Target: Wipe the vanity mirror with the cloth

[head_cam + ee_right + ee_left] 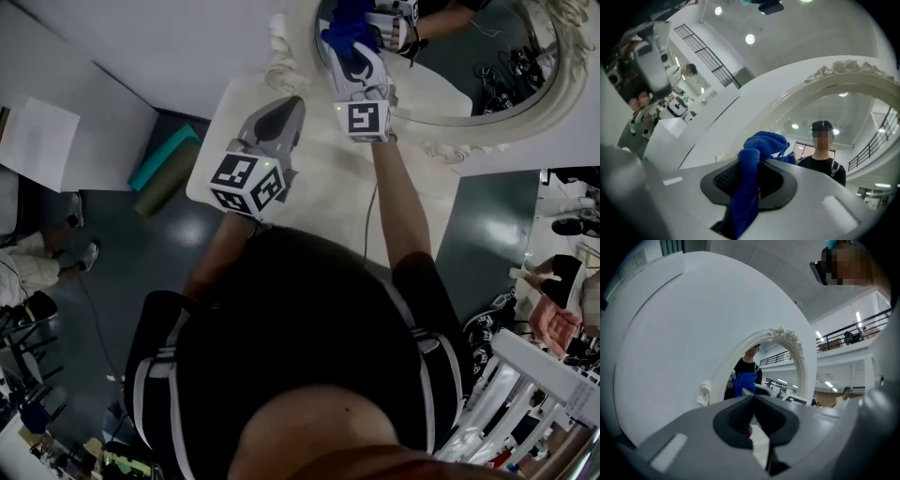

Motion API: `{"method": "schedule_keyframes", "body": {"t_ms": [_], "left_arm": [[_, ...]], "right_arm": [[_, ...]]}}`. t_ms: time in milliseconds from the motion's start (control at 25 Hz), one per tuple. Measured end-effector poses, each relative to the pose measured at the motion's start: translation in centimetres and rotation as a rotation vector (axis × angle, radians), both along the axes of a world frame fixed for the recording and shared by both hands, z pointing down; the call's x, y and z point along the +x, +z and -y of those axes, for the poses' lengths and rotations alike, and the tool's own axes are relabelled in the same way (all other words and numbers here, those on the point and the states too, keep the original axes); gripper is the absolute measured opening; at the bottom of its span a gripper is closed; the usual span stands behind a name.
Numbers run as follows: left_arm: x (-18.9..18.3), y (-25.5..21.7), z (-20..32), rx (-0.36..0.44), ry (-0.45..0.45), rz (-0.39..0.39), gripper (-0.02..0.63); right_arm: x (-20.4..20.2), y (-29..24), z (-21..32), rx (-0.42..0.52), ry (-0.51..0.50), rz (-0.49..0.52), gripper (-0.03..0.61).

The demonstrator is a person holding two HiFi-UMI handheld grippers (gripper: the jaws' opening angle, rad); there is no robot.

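The oval vanity mirror [469,56] in its ornate white frame [487,127] stands at the back of a white table [328,202]. My right gripper [351,47] is shut on a blue cloth [345,33], which lies at the mirror's lower left part. In the right gripper view the blue cloth [757,154] bunches up between the jaws of the right gripper [759,161], with the mirror [853,122] just ahead. My left gripper [294,103] hovers over the table left of the mirror, shut and holding nothing. The left gripper [753,396] points at the mirror [768,369].
A white wall [169,47] rises behind the table. On the dark floor to the left lie a teal mat [164,155] and a rolled mat [159,187]. A seated person's shoes [84,253] show at far left. A white rack [534,394] stands at lower right.
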State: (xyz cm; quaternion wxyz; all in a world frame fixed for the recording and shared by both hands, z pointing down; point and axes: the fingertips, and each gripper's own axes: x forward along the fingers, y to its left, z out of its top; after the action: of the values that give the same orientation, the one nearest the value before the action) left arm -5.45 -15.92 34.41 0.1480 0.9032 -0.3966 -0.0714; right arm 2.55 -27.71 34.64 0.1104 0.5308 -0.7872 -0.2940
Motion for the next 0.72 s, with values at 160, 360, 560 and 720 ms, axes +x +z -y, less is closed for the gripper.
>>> {"method": "schedule_keyframes", "body": {"t_ms": [160,360,560,720], "left_arm": [[1.5,0.0,0.6,0.002,0.043,-0.001,0.011],[4.2,-0.5,0.6,0.011,0.103,-0.009,0.011],[6.2,-1.3,1.1,0.023,0.168,-0.017,0.011],[8.5,-1.4,0.7,0.031,0.216,-0.022,0.011]], "right_arm": [[3.0,-2.5,-2.8,0.028,0.007,0.257,0.08],[6.7,-4.3,-7.2,0.1,0.053,0.386,0.08],[11.1,-4.7,-9.9,0.11,0.162,0.537,0.08],[17.7,-4.3,-12.2,0.17,0.273,0.652,0.08]]}}
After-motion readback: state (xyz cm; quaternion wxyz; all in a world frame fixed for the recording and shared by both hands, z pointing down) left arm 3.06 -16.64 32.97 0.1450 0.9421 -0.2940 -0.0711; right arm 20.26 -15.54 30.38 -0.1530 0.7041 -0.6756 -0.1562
